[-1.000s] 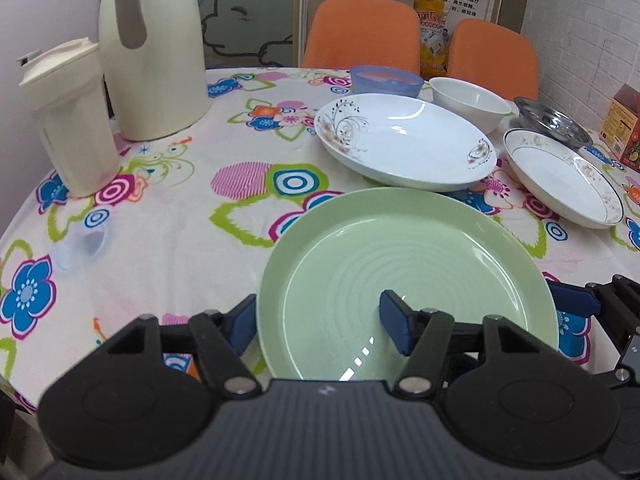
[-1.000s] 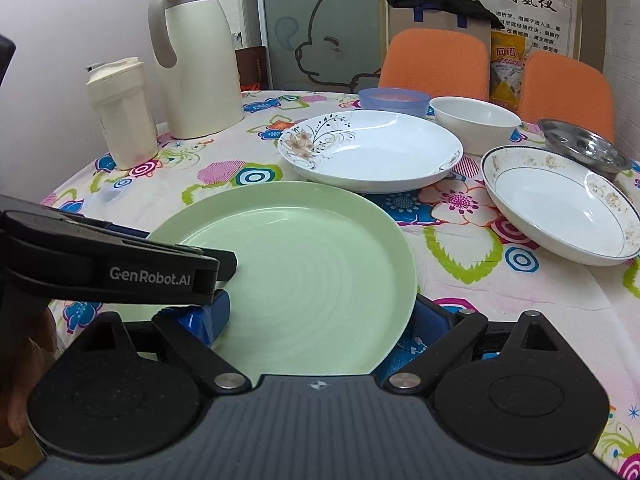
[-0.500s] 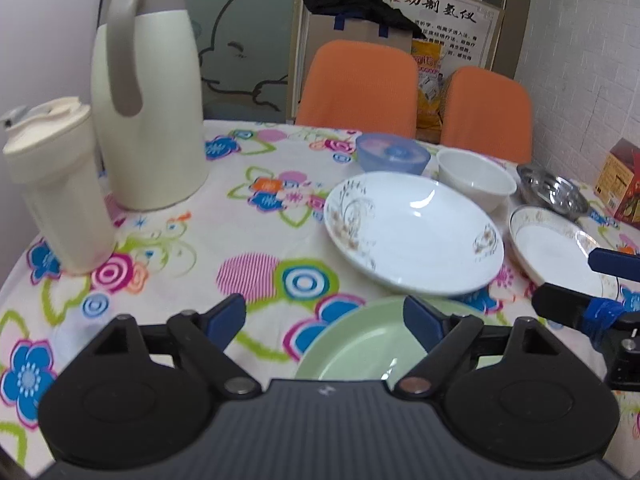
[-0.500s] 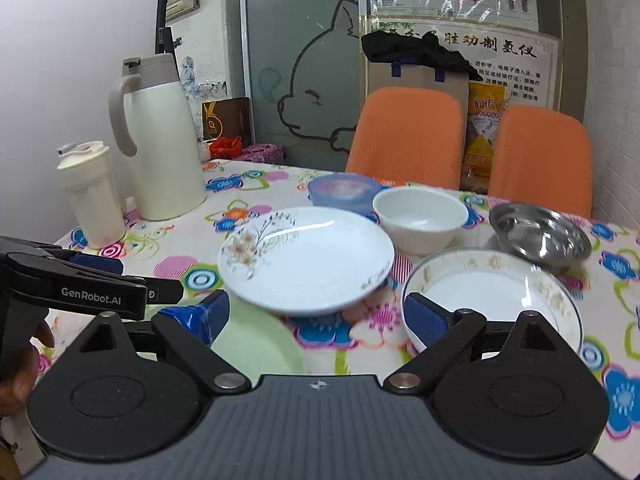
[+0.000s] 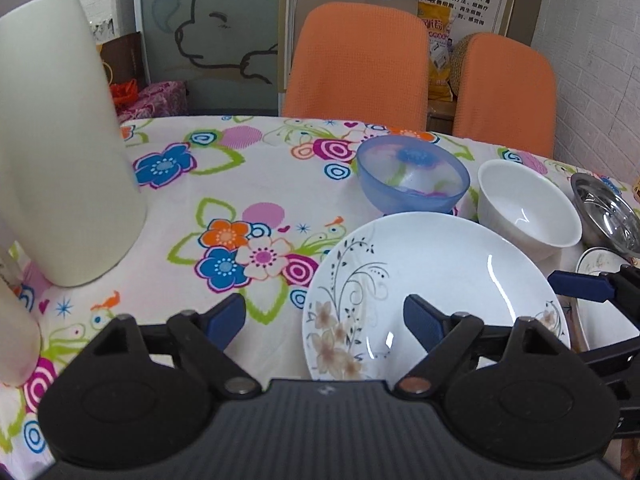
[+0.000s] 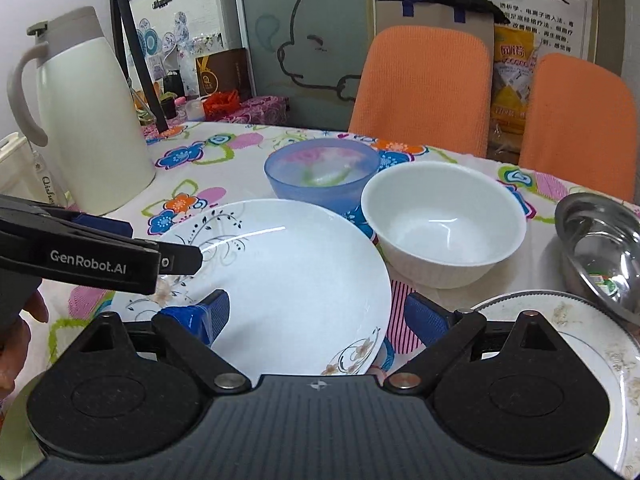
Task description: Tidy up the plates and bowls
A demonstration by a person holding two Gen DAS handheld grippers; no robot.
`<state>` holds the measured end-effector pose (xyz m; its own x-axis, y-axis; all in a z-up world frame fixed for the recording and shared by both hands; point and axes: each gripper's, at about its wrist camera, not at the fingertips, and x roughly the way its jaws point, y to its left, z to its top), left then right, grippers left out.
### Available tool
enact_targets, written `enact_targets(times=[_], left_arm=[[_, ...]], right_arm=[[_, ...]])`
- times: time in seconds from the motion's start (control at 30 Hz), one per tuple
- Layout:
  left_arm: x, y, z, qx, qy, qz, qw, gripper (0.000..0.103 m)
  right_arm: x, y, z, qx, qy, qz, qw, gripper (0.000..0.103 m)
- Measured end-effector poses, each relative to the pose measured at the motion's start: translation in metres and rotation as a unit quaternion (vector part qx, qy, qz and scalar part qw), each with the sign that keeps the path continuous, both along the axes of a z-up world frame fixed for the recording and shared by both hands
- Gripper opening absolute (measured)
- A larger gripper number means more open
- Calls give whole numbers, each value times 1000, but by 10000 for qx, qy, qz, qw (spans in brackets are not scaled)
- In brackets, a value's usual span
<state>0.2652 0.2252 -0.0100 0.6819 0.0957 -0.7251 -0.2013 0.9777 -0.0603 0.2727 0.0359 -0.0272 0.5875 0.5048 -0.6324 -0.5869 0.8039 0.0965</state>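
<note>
**Stock on the floral table**

I see both my grippers released, gripping nothing: left gripper (image 5: 324, 320), right gripper (image 6: 316, 316). White floral plate (image 6: 288, 280) lies beneath them; blue bowl (image 6: 320, 178) and white bowl (image 6: 444, 224) just behind it.

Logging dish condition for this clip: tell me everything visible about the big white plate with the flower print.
The white floral plate is a wide, shallow, glossy dish that looks ceramic, printed with grey vine scrolls and pale blossoms at two opposite spots on its rim. It lies flat and empty on the flowered tablecloth, just in front of the blue bowl and the white bowl. Both grippers hang near it with jaws open; whether either touches it cannot be told.
</note>
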Motion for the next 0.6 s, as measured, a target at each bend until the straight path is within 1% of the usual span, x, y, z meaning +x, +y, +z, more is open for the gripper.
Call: enact_targets(times=[0.07,0.1,0.17,0.27,0.4,0.47,0.53,0.6], left_arm=[[6,-1,-5,-29,77,-15,10000,86],[8,-2,-7,-28,104,-30,9999,86],[10,-3,-10,-7,147,-62,9999,86],[9,-2,-11,-17,147,-61,9999,86],[7,0,-9,18,113,-36,9999,86],[5,1,-9,47,122,-14,9999,86],[3,2,-9,82,102,8,9999,86],[1,2,-9,71,88,34,9999,86]], right_arm=[[2,4,-6,-5,67,111,9999,82],[1,7,-7,-33,77,143,9999,84],[-3,13,-8,-195,-53,96,9998,84],[-7,19,-7,-257,-71,42,9996,84],[-5,19,-5,62,90,165,9998,84],[-4,18,-4,39,60,190,9998,82],[-7,10,-3,51,28,31,10000,82],[-12,5,-3,97,49,8,9999,82]])
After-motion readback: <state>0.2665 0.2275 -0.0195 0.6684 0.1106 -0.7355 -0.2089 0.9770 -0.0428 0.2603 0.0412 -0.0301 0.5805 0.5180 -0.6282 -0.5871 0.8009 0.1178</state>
